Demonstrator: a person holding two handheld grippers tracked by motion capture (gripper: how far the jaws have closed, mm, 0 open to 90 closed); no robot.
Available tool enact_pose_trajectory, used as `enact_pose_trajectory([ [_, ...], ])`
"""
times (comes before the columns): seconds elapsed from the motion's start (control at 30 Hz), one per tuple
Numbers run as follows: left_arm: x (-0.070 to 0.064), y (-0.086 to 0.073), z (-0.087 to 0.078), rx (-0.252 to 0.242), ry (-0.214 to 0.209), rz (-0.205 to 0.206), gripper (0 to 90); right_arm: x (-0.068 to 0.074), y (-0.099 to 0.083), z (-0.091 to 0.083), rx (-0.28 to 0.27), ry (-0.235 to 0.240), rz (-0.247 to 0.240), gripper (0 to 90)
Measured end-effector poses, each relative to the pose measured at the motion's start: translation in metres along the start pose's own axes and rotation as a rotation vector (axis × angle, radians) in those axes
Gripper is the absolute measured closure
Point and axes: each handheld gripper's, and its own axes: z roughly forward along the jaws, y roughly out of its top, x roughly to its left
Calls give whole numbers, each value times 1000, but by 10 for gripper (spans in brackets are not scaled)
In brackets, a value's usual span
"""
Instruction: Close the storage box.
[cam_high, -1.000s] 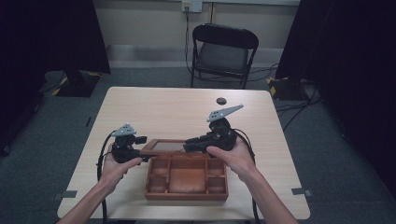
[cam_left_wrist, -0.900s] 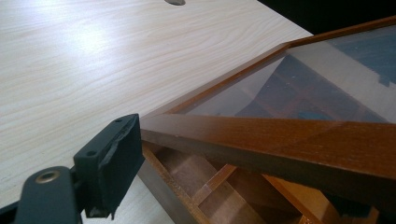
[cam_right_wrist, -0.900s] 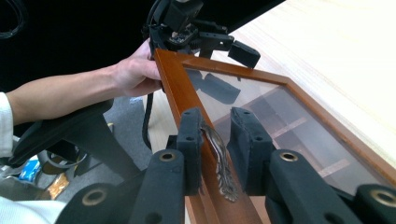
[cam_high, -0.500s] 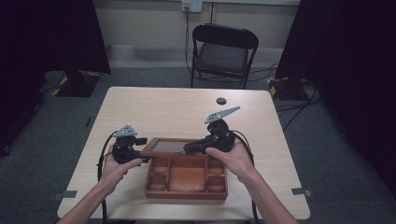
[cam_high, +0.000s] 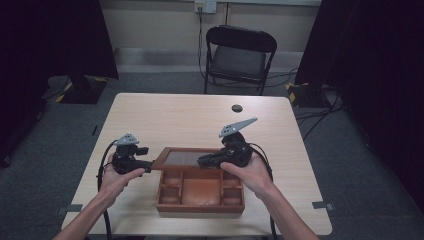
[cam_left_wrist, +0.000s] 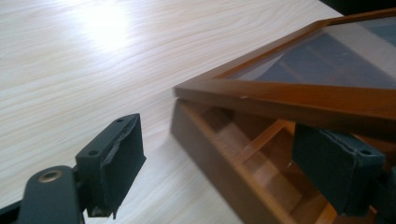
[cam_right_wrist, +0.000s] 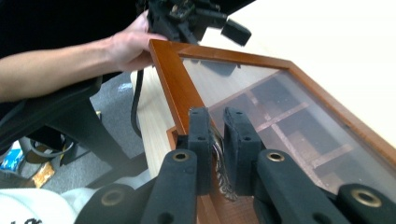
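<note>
A wooden box (cam_high: 200, 192) with open compartments sits at the near centre of the tabletop (cam_high: 165, 117). Its glass-paned lid (cam_high: 182, 157) is raised above the box's far half. The left tool (cam_left_wrist: 233, 163), jaws wide apart, sits at the lid's left corner with one jaw under the frame. The right tool (cam_right_wrist: 217, 144) has its jaws narrow around the lid's frame edge. A small dark disc (cam_high: 236, 108) lies far right. A folding chair (cam_high: 240, 57) stands beyond the tabletop.
</note>
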Motion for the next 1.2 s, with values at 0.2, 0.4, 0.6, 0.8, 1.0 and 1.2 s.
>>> enact_pose_trajectory([
  [0.2, 16, -5, -5, 27, 39, -7, 170, 3, -5, 3, 14, 2, -10, 822],
  [0.4, 24, -7, -11, 10, 45, -39, 173, 10, -14, 8, 29, -18, -39, 821],
  [0.6, 24, -6, -13, 4, 45, -36, 177, 14, -23, 14, 56, -18, -67, 821],
  [0.8, 26, -8, -9, 26, 34, -49, 191, 16, -29, 18, 77, -21, -79, 821],
  [1.0, 28, -7, -10, 18, 32, -52, 191, 15, -36, 25, 112, 2, -76, 823],
  [1.2, 28, -7, -11, 18, 37, -55, 191, 16, -43, 30, 131, 1, -82, 823],
])
